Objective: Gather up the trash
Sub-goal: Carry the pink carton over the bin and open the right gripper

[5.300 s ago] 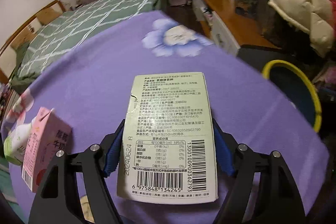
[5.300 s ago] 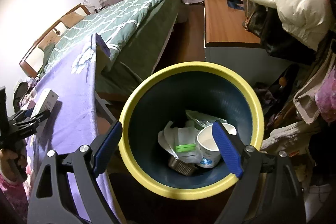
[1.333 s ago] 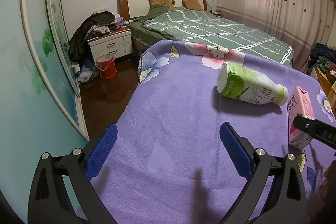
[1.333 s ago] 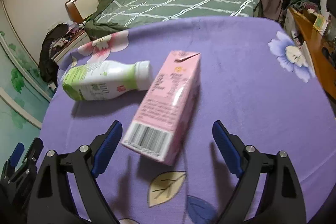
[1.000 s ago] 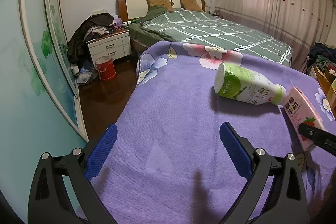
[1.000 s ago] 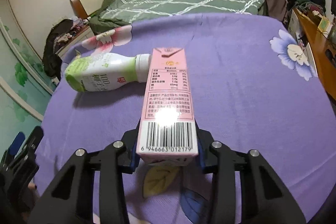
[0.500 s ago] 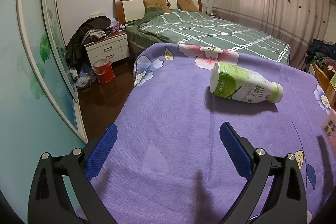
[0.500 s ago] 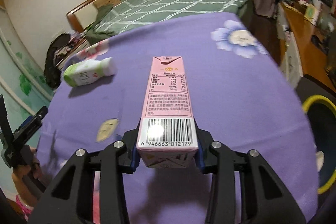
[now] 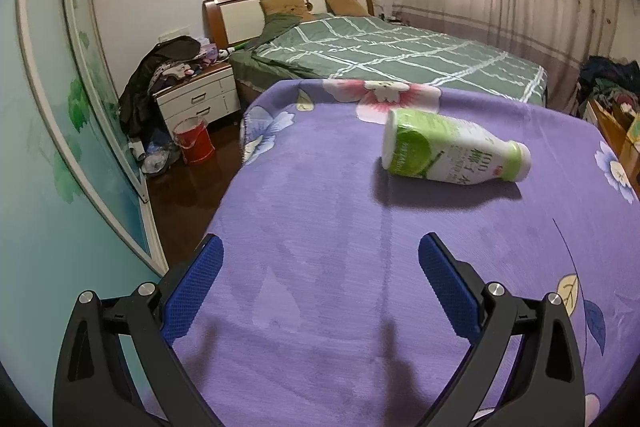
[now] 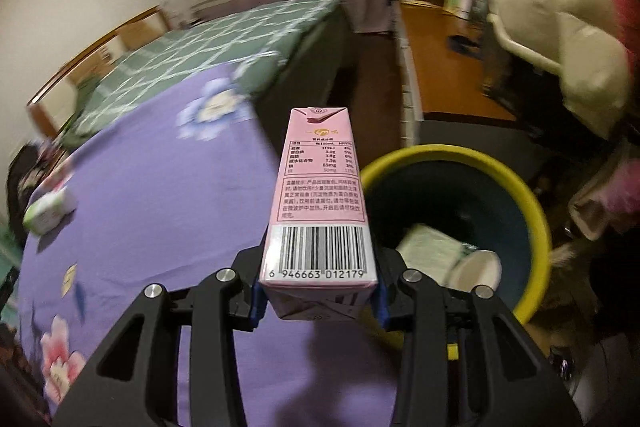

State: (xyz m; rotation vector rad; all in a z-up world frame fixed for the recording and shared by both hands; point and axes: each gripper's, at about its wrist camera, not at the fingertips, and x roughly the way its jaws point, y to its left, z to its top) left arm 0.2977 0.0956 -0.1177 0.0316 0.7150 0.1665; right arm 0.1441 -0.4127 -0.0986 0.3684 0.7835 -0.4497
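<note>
Collection was partly done: the round dark-blue bin with a yellow rim (image 10: pixel 536 203), on the floor just right of the table, already held a white paper cup (image 10: pixel 476 269), a pale flat carton (image 10: pixel 430 247) and other scraps. The right tongs (image 10: pixel 318 301) were clamped on the base of a pink rectangular milk carton (image 10: pixel 320 203), barcode facing the camera, gabled top pointing away, carried near the table's right edge beside the bin but not yet over it. Left to do: a white plastic bottle with a green label and base (image 9: pixel 448 153) lay on its side on the purple flowered table cover (image 9: pixel 320 211), far right of the left tongs (image 9: pixel 320 287), which stood wide open and empty.
</note>
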